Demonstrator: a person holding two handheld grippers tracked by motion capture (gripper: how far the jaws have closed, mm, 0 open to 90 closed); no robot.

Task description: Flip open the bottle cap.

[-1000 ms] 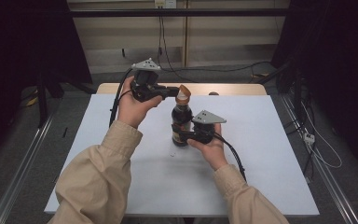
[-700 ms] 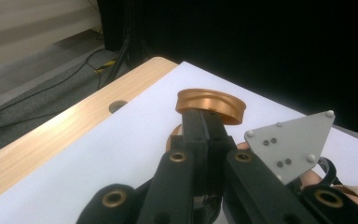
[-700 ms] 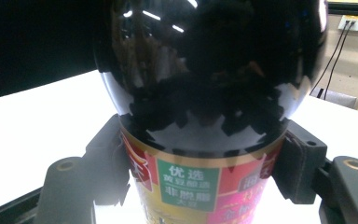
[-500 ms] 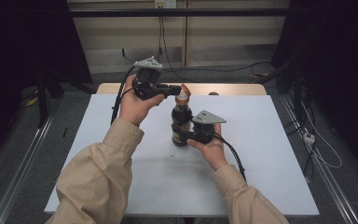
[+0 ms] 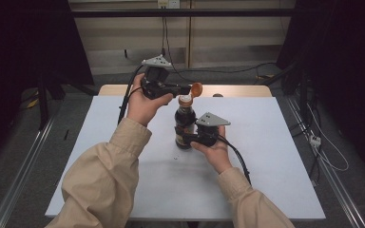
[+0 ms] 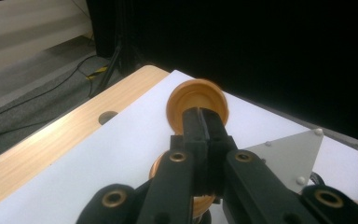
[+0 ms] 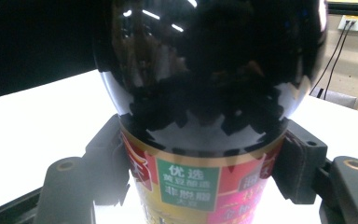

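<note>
A dark sauce bottle (image 5: 184, 124) with a red and green label stands upright at the middle of the white table (image 5: 100, 156). My right gripper (image 5: 184, 138) is shut on its lower body, and in the right gripper view the bottle (image 7: 205, 70) sits between both fingers (image 7: 107, 154). The bottle's orange flip lid (image 5: 196, 89) stands swung open above the neck. My left gripper (image 5: 186, 90) comes in from the left and is shut on the lid's rim; the left gripper view shows the round lid (image 6: 196, 95) just past the pinched tips (image 6: 202, 122).
A wooden strip (image 5: 237, 90) with a small hole (image 6: 107, 116) runs along the table's far edge. Cables lie on the floor behind it (image 5: 228, 71). Metal rails (image 5: 24, 161) flank the table. The right gripper's grey plate (image 6: 284, 154) lies close under my left gripper.
The orange lid has swung up and open to the right of the neck, pulled by my left gripper. The right gripper and bottle have stayed put.
</note>
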